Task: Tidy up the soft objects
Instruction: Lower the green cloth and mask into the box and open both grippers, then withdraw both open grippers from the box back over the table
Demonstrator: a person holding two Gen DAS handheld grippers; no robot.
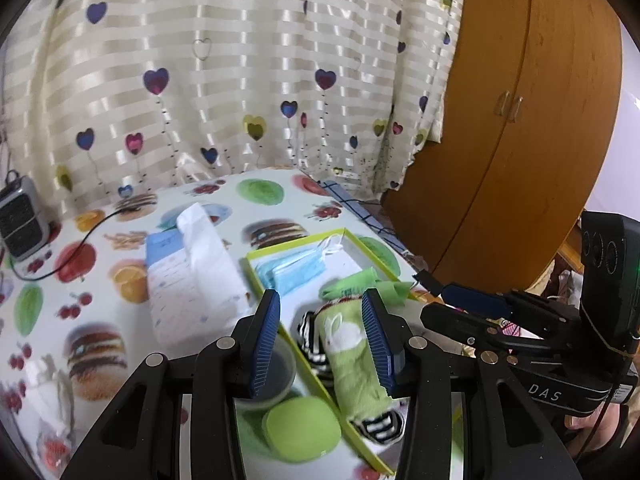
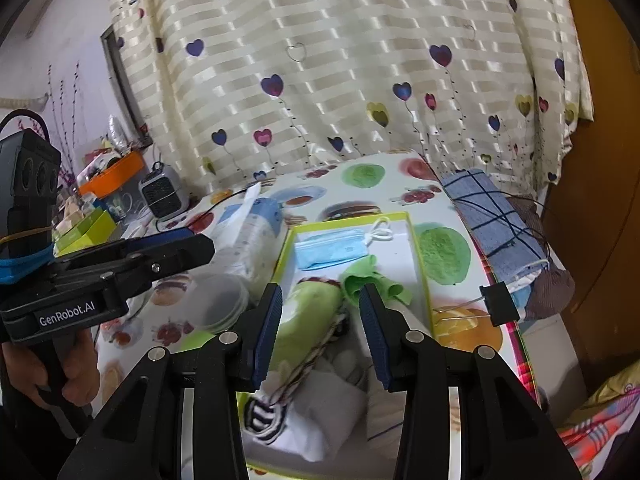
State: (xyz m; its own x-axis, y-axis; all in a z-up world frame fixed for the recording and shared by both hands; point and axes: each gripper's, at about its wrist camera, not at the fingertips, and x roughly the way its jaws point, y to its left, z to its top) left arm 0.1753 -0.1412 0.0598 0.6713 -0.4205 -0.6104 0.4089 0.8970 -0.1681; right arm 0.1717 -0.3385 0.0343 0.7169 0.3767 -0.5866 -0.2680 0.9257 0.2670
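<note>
Tray's [image 2: 420, 256] near end & white cloth [image 2: 332, 412] blurred, cut off by right gripper [image 2: 320, 336].

Soft things are lying in the tray [image 2: 423, 276] on the table [image 2: 444, 248].
The mask [image 2: 330, 252] is lying at its far end, the cloth [image 2: 370, 280] before it, the rolled sock [image 2: 308, 320] nearest; the tissue pack [image 1: 192, 272] is lying left of the tray.

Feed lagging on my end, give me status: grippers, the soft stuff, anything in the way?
Left gripper and right gripper open, empty. Green rabbit sock roll, blue face mask, green cloth in the green-rimmed tray. Nothing blocking it.
</note>
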